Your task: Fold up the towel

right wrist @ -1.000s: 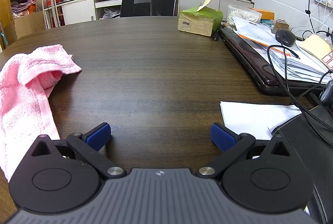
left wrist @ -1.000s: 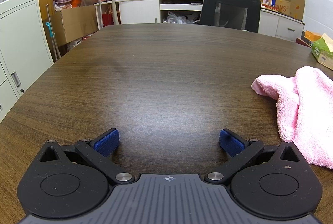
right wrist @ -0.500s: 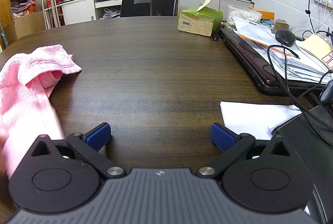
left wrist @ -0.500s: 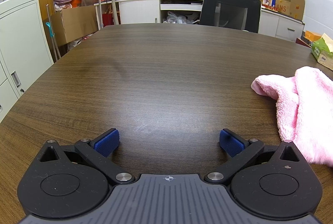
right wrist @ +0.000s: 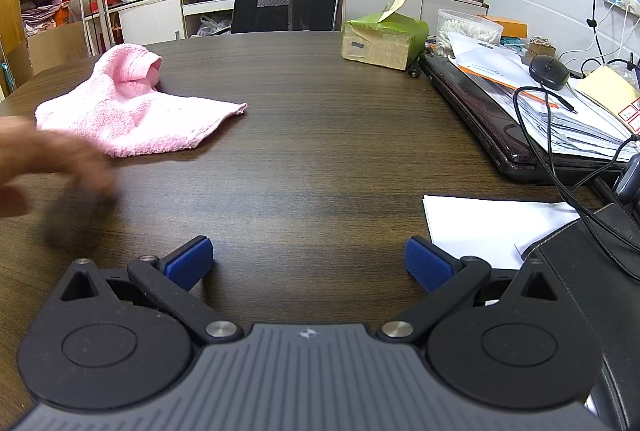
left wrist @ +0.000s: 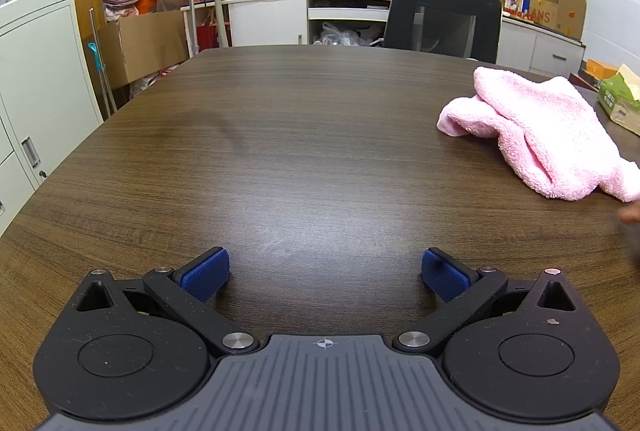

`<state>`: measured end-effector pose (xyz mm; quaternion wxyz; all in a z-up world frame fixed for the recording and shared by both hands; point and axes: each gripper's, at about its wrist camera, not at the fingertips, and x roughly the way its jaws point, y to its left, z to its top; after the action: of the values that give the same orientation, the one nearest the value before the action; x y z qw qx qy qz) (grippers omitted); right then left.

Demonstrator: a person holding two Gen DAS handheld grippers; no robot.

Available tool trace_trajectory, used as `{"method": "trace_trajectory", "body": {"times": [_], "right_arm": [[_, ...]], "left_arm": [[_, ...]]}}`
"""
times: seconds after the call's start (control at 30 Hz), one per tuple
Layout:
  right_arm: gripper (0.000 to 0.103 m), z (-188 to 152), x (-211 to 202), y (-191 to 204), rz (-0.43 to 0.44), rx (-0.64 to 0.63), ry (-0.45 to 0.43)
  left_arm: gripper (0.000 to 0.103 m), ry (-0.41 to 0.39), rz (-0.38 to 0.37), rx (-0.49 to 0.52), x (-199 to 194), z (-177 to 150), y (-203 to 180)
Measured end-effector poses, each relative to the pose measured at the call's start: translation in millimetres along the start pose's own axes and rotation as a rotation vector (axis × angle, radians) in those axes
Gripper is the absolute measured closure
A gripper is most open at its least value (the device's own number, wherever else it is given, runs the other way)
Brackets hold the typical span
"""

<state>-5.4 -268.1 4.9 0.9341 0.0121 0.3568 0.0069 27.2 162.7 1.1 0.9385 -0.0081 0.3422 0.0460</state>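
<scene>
Two claws wait low over the dark bench (left wrist: 280, 135), both spread wide and holding nothing: the left claw (left wrist: 325, 273) and the right claw (right wrist: 309, 262). Between their views lies the pink towel (right wrist: 132, 111), crumpled in a loose heap, well ahead of either. A bare hand (right wrist: 52, 163), blurred, hovers just beside its near edge. I would say the towel needs spreading flat first: each claw should find a corner, pinch a single layer and draw outward. Around it, a green tissue box (right wrist: 382, 41) stands beyond, with a laptop (right wrist: 480, 111) under papers, cables and a white sheet (right wrist: 480, 227) crowding the right side.
</scene>
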Motion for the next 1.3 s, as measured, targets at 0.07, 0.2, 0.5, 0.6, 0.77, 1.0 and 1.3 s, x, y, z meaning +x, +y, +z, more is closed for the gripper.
{"method": "trace_trajectory", "body": {"times": [0.07, 0.2, 0.5, 0.6, 0.77, 1.0, 1.3], "right_arm": [[0.0, 0.0, 0.0, 0.0, 0.0, 0.0, 0.0], [0.0, 0.0, 0.0, 0.0, 0.0, 0.0, 0.0], [0.0, 0.0, 0.0, 0.0, 0.0, 0.0, 0.0], [0.0, 0.1, 0.1, 0.0, 0.0, 0.0, 0.0], [0.0, 0.1, 0.0, 0.0, 0.0, 0.0, 0.0], [0.0, 0.1, 0.0, 0.0, 0.0, 0.0, 0.0], [0.0, 0.1, 0.1, 0.2, -0.002, 0.002, 0.0]], "left_arm": [[0.0, 0.0, 0.0, 0.0, 0.0, -0.1, 0.0], [0.0, 0.0, 0.0, 0.0, 0.0, -0.1, 0.1], [0.0, 0.001, 0.001, 0.001, -0.2, -0.1, 0.4], [0.0, 0.001, 0.002, 0.001, -0.4, 0.0, 0.3], [0.0, 0.001, 0.004, 0.0, -0.1, 0.4, 0.2], [0.0, 0.001, 0.007, -0.003, 0.1, 0.6, -0.6], [0.0, 0.001, 0.013, -0.007, 0.5, 1.3, -1.9]]}}
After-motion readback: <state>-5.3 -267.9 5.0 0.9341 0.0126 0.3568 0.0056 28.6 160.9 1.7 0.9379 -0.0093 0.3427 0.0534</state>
